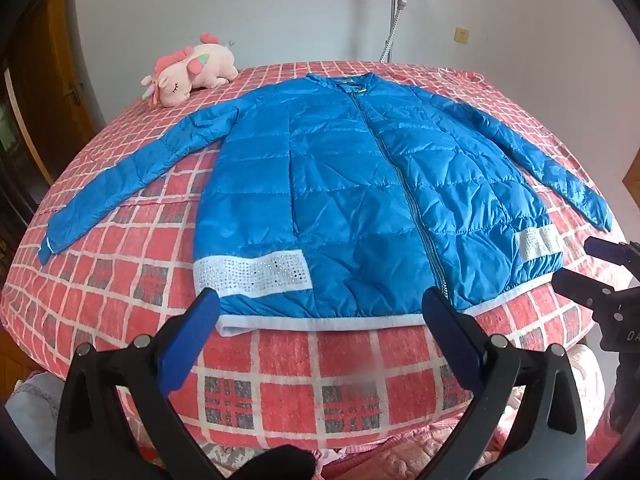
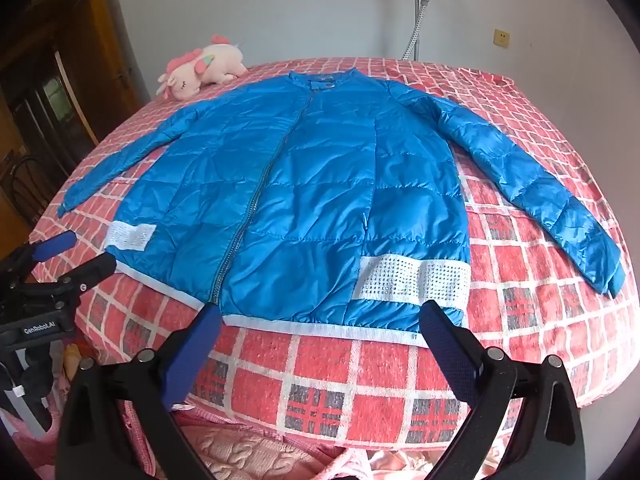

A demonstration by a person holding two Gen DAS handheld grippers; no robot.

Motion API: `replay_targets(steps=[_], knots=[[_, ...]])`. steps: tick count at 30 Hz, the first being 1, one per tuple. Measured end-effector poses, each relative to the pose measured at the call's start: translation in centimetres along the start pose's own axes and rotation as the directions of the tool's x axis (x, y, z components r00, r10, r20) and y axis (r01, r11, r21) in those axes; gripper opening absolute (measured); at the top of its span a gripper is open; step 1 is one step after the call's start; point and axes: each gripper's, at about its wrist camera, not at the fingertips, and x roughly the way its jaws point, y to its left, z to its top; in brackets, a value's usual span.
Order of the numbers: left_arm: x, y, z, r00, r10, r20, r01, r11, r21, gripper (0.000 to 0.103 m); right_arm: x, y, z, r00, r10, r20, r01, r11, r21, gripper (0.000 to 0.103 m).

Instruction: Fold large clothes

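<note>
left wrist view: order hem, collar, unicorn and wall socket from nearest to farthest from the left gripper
From the left gripper:
1. Hem, white band right at the fingers, bed's near edge.
2. Collar, jacket's far end, centre.
3. Unicorn, far left corner of the bed.
4. Wall socket, on the wall beyond the bed, right.

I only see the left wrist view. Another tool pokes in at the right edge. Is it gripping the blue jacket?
Observer: No. The right wrist view shows the right tool wide open at the jacket's hem, with nothing pinched.
Operator: What does my own tool look like from outside?
Observer: The left tool has GenRobot.AI printed on its black body.
Operator: Is there anything else I'm missing?
Observer: A dark chair stands beside the bed, on that view's far left.
</note>
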Motion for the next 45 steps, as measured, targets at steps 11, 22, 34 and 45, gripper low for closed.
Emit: replay_targets(steps=[11,22,34,45], knots=[[-0.37,0.11,0.02,1.000,0.005,0.012,-0.005,1.000,-0.001,0.100,-0.03,0.02,-0.02,1.000,0.003,0.003,-0.003,1.000,0.001,0.099],[-0.34,0.34,0.01,1.000,0.008,0.015,-0.008,1.000,0.001,0.100,-0.14,0.02,-0.02,1.000,0.001,0.005,-0.001,1.000,0.001,0.099],[-0.51,0.47,-0.07,1.000,0.015,0.016,-0.015,1.000,0.002,0.100,-0.11,-0.07,-0.01,1.000,0.002,0.006,-0.002,1.000,0.001,0.099],[-0.50,0.31,-0.11,1.000,0.017,0.018,-0.017,1.000,0.005,0.100,-0.08,-0.06,-0.04,1.000,0.001,0.006,-0.001,1.000,0.001,0.099]])
